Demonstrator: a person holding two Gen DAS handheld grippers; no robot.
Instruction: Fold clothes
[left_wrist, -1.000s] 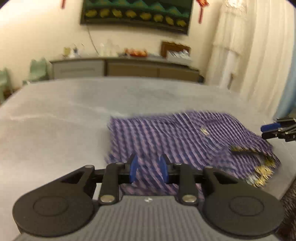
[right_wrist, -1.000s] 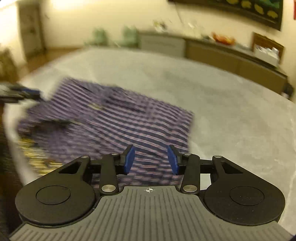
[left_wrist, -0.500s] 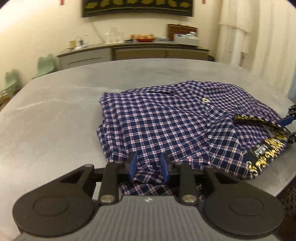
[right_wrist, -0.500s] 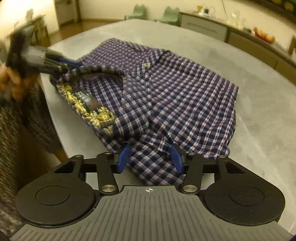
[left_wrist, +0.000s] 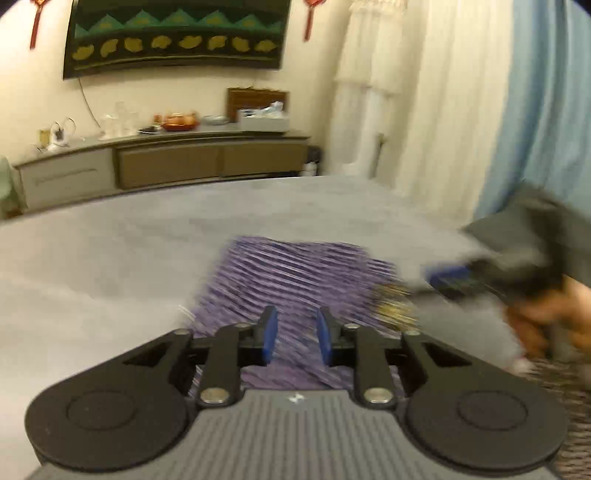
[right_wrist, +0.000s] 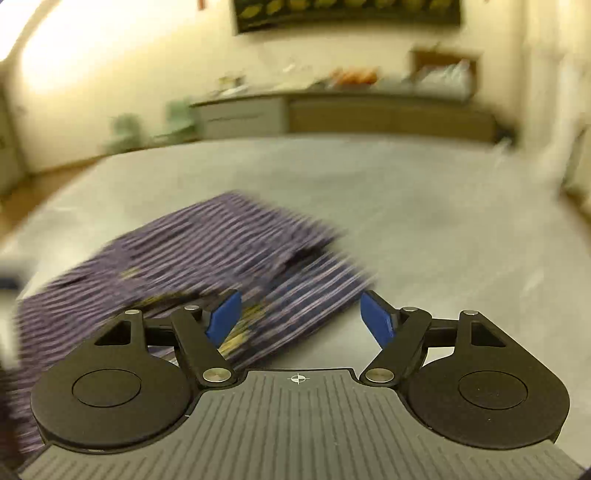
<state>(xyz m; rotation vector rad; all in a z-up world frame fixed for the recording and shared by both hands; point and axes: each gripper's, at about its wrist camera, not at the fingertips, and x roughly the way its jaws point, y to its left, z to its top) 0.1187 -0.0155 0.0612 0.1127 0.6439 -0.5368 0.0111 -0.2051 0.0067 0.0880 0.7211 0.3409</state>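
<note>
Left gripper (left_wrist: 294, 334): a narrow gap, blurry checked shirt (left_wrist: 295, 273) behind; cannot tell if it pinches cloth.
Right gripper (right_wrist: 301, 317): spread wide, holding nothing.
Risk: the fold beside it could flop open.

a grey table (left_wrist: 110, 258) filled the foreground. behind it a long low sideboard (left_wrist: 166, 162) stood against the cream wall, carrying glassware (left_wrist: 118, 120), a red bowl (left_wrist: 179, 122) and a white box (left_wrist: 264, 120). a dark wall hanging (left_wrist: 177, 37) hung above. white curtains (left_wrist: 406, 92) and a blue curtain (left_wrist: 546, 110) hung at right.
</note>
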